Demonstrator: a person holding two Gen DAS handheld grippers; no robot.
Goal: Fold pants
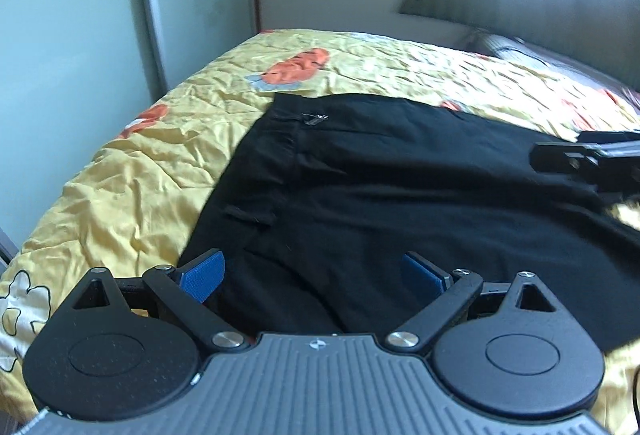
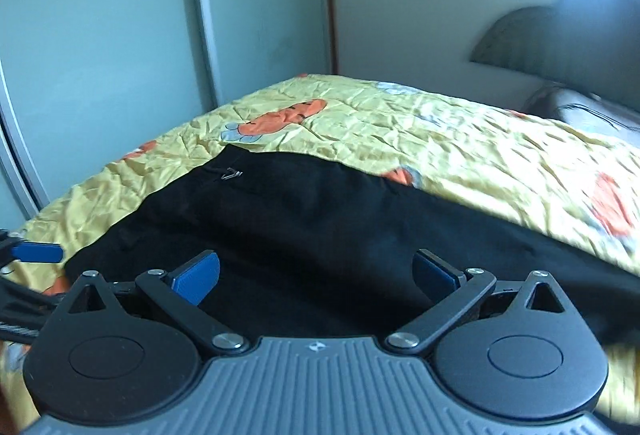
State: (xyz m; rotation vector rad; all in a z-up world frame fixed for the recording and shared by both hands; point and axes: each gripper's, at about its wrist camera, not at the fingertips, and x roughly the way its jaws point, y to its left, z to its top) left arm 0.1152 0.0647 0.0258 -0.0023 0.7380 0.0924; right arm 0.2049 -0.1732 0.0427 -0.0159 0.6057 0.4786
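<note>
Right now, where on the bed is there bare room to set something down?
Bare bedspread lies left of the pants, toward the wardrobe, and beyond them toward the headboard. The near edge is crowded: both open grippers, left gripper and right gripper, hover there.

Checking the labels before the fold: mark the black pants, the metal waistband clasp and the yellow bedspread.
black pants (image 1: 400,195): left wrist view, on the flat cloth in the middle.
metal waistband clasp (image 2: 232,174): right wrist view, on the silver hook itself.
yellow bedspread (image 1: 132,171): left wrist view, on bare wrinkled fabric left of the pants.
</note>
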